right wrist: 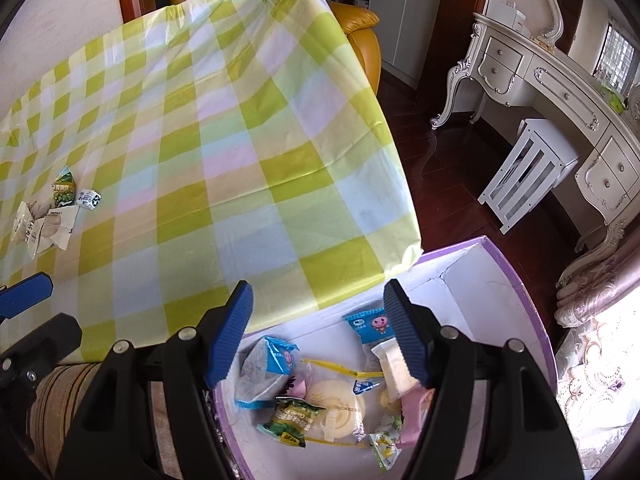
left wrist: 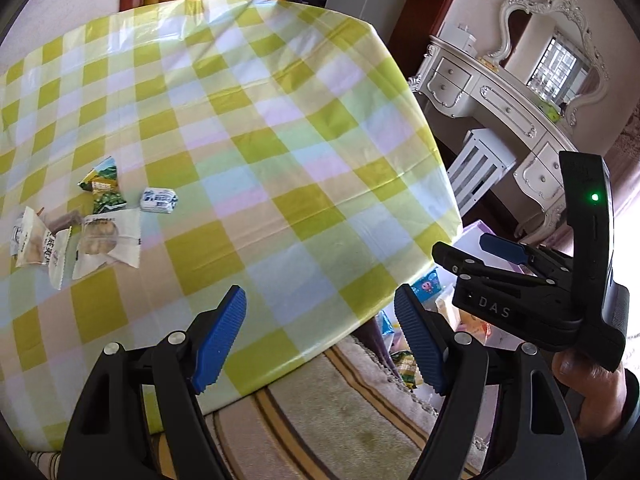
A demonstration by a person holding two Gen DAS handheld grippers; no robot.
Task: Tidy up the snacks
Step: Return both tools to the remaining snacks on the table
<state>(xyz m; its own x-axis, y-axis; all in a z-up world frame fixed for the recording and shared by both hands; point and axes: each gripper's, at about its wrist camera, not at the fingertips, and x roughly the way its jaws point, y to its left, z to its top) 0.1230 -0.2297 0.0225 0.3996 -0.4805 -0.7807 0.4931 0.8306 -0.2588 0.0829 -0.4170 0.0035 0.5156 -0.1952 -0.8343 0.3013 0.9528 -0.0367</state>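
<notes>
Your right claw stands with its blue pads apart and nothing between them, hanging over the purple-rimmed box at the lower right of the right wrist view. Your left claw is likewise parted and empty, poised over the near edge of the checked surface. The box already holds a heap of wrapped snacks, among them a blue packet and a green packet. The rest, a small cluster of snacks with a white-and-blue sweet beside it, lies at the left of the surface, well apart from both claws. From here the likely trouble is the reach: the thin, slippery wrappers overlap one another, so a pinch could catch two at once or drag the plastic cloth along with them. The box sits below the surface's edge and partly under the overhanging cloth, so a snack let go too early could land on the rug instead. Both claws work close together, and they could knock. The box's near side is cut off by the claw, the print on the wrappers is too small to read, and how many snacks lie stacked in the cluster you cannot tell.
</notes>
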